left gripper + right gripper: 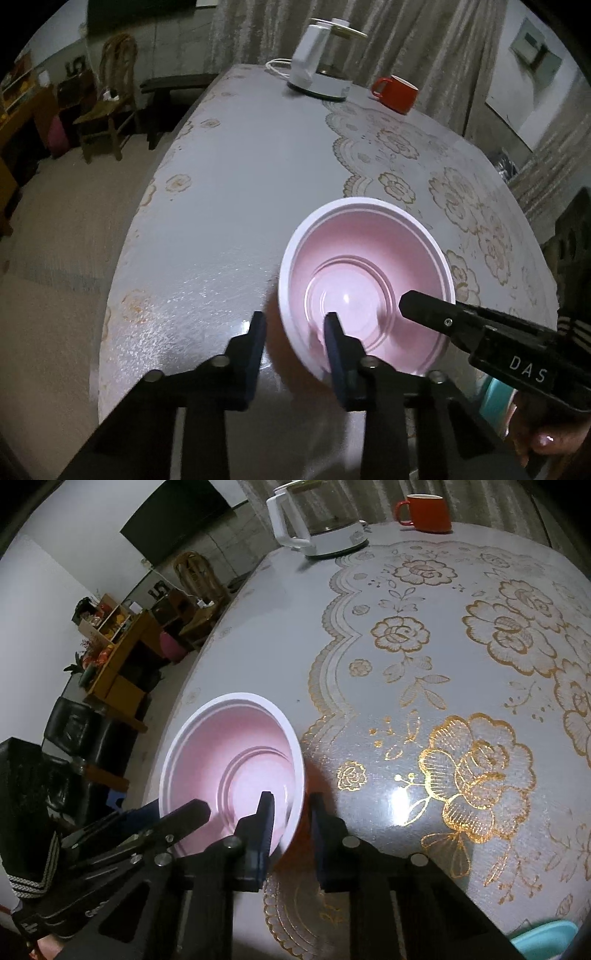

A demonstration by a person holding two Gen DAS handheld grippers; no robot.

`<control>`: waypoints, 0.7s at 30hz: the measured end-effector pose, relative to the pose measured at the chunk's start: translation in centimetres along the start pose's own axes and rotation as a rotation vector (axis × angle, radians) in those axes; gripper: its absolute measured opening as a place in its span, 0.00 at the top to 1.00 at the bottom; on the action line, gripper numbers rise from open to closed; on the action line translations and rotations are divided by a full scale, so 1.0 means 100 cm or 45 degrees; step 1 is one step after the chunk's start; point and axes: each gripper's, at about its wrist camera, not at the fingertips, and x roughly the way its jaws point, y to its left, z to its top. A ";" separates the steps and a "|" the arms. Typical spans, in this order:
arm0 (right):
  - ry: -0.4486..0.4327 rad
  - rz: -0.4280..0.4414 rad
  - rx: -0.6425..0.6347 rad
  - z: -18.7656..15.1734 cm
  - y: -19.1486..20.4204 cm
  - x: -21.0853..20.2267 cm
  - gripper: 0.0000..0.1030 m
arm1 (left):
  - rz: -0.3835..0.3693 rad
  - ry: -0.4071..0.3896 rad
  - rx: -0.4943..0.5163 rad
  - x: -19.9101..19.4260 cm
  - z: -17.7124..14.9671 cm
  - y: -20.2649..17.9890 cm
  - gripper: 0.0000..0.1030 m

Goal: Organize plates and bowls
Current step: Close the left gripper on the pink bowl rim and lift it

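Observation:
A pink bowl [365, 280] with a white rim is tilted above the table; it also shows in the right wrist view [236, 760]. My left gripper [295, 332] is open, its jaws straddling the bowl's near left rim, one finger inside and one outside. My right gripper [291, 812] is open too, straddling the bowl's right rim; one of its fingers [424, 306] reaches into the left wrist view from the right. I cannot tell whether the pads touch the rim. A clear glass plate [303, 912] lies on the table under my right gripper.
A white electric kettle [317, 62] and a red mug [397, 94] stand at the table's far end. A teal dish [546, 939] sits at the near right edge. The table's left edge [140, 221] drops to the floor, with chairs and shelves beyond.

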 end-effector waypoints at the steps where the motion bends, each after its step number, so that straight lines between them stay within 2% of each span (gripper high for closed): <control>1: -0.001 -0.005 -0.004 -0.001 0.000 -0.001 0.85 | -0.003 -0.002 0.007 0.000 -0.001 -0.002 0.76; 3: 0.000 0.004 -0.003 -0.001 0.000 -0.002 0.89 | -0.009 -0.013 0.021 -0.003 -0.002 -0.005 0.78; 11: -0.050 0.018 -0.013 -0.011 0.004 -0.027 0.89 | -0.020 -0.106 0.062 -0.038 -0.014 -0.020 0.78; 21: -0.145 0.032 -0.035 -0.055 0.015 -0.086 0.89 | -0.056 -0.208 0.133 -0.097 -0.057 -0.047 0.78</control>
